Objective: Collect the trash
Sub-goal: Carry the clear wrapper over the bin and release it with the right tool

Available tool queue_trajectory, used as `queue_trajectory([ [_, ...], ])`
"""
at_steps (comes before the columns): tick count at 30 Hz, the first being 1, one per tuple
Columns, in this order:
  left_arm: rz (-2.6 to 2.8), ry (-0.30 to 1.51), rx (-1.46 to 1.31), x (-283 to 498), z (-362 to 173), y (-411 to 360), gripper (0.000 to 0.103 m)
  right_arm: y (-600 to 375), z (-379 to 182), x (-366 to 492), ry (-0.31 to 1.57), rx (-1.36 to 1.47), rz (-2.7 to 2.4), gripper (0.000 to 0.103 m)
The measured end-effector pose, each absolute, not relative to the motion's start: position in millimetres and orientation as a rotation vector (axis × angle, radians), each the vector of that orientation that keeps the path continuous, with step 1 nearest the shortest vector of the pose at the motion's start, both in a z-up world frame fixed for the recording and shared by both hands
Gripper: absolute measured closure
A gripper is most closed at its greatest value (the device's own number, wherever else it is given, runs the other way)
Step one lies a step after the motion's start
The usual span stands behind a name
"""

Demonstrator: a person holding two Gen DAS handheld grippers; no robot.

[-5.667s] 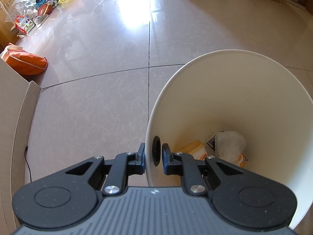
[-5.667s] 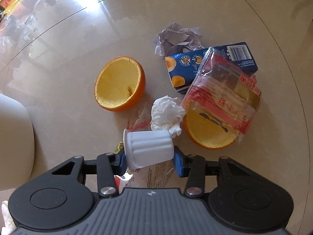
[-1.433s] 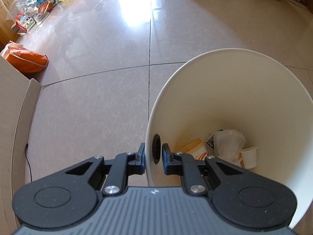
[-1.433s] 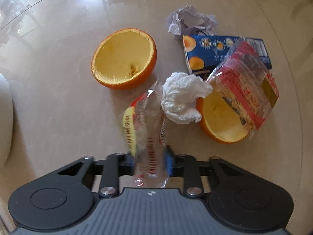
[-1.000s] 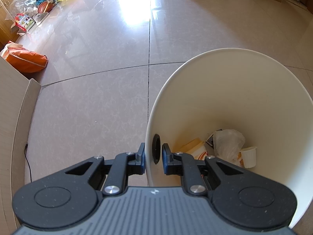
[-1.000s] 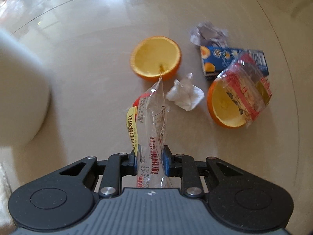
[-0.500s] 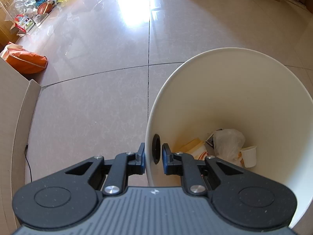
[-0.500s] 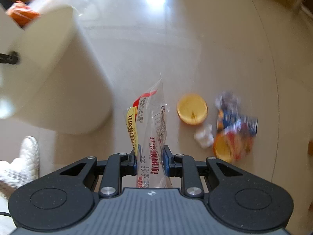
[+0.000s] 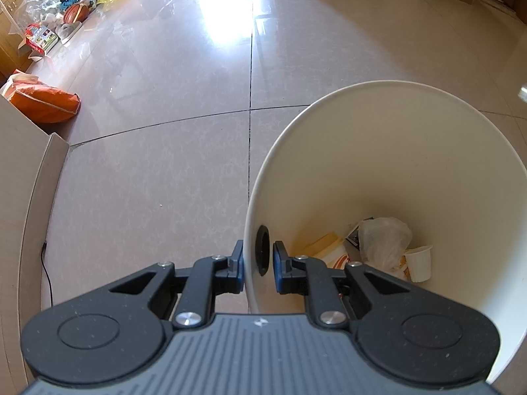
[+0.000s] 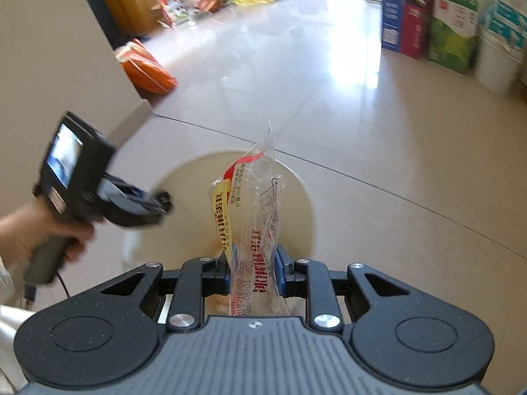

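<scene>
Both tools clamped shut: left tool (image 9: 258,260), right tool (image 10: 253,271).

Left gripper (image 9: 258,265) straddles near rim of trash bin (image 9: 411,151): one finger outside wall, other inside. Bin stands on tiled floor (image 9: 158,164). In bin bottom: plastic bag (image 9: 383,242), small cup (image 9: 419,263) right of it, carton (image 9: 331,250) left of it. Board panel (image 9: 29,191) left of bin; sack (image 9: 42,103) behind panel. Right gripper (image 10: 253,271) above bin opening, wrapper (image 10: 255,210) between its fingers, standing upward. Person's hand (image 10: 49,233) left of bin. Boxes (image 10: 431,23) far right, along wall.
</scene>
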State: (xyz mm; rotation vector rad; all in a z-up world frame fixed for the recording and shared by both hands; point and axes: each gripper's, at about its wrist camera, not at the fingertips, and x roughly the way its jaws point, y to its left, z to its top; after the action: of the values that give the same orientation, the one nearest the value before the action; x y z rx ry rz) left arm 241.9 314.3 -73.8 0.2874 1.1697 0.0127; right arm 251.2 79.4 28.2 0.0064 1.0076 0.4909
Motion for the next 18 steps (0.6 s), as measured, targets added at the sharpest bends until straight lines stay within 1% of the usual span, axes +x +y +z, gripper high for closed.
queue_trajectory([
  [1,0.011,1.17,0.287,241.9,-73.7,314.3,0.088,86.1,27.4,254.4,1.002,0.005,0.505,0.075],
  [3,0.009,1.17,0.285,241.8,-73.6,314.0,0.088,100.1,27.5,257.6,0.988,0.001,0.526,0.071],
  [4,0.009,1.17,0.282,241.8,-73.5,314.4,0.088,106.1,29.0,258.5,0.979,-0.001,0.535,0.059],
  [5,0.008,1.17,0.281,241.6,-73.5,315.0,0.088,114.0,33.1,257.2,0.977,-0.005,0.536,0.039],
  [6,0.006,1.169,0.281,241.6,-73.4,315.2,0.088,117.3,33.5,257.1,0.973,-0.01,0.536,0.033],
  [9,0.004,1.169,0.275,241.8,-73.0,316.7,0.088,122.5,34.3,252.3,0.946,-0.052,0.542,0.029],
  [11,0.005,1.169,0.275,241.9,-72.9,317.1,0.088,118.7,30.5,251.0,0.95,-0.059,0.531,0.019],
  [12,0.006,1.169,0.276,242.0,-72.8,317.0,0.088,115.6,30.3,250.2,0.949,-0.051,0.528,0.017],
  [18,0.008,1.169,0.281,242.4,-73.7,316.6,0.088,97.6,27.6,248.5,0.948,-0.024,0.488,0.017],
])
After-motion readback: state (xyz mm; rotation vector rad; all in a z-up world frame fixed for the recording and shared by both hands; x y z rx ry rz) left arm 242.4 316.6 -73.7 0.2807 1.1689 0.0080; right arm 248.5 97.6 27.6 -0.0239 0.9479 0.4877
